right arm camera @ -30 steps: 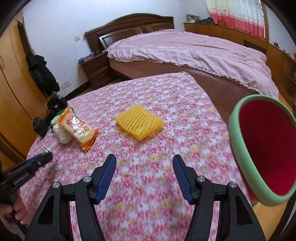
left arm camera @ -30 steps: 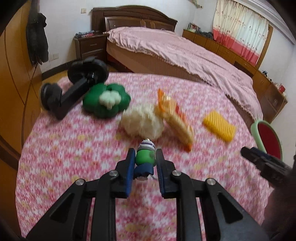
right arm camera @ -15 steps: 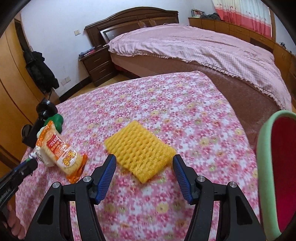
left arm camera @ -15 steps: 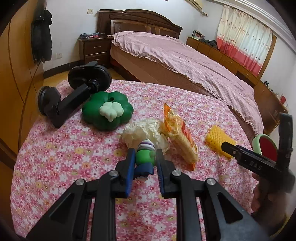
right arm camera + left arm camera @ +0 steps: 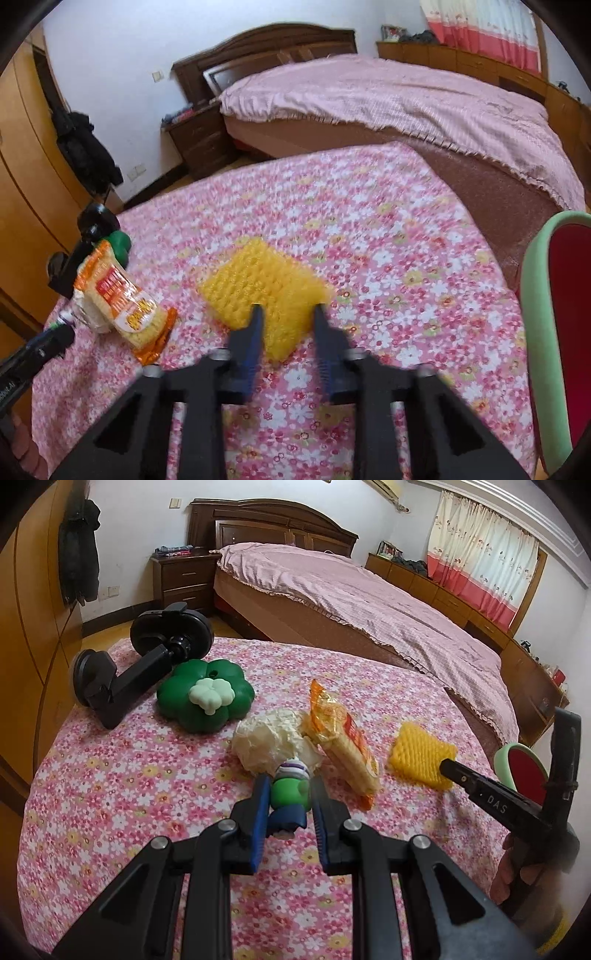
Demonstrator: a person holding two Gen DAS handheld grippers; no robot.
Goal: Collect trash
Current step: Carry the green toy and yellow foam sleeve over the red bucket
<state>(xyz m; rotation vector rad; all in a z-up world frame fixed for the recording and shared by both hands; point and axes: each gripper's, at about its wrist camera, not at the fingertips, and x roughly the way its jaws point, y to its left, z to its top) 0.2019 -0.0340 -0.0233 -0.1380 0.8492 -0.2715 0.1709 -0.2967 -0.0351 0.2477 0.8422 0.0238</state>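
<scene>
Yellow foam net [image 5: 266, 291] sits between my right hand-held gripper [image 5: 286, 314] as it closes; my left hand-held gripper [image 5: 288, 794] clamps a small figurine [image 5: 290, 794].

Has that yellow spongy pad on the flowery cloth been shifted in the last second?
Cannot tell. The yellow pad sits lower and nearer in the right wrist view, but the camera itself has approached; beside the snack packet its place looks unchanged.

Left claw [image 5: 286, 794] clamped; right claw [image 5: 286, 314] closing.
</scene>
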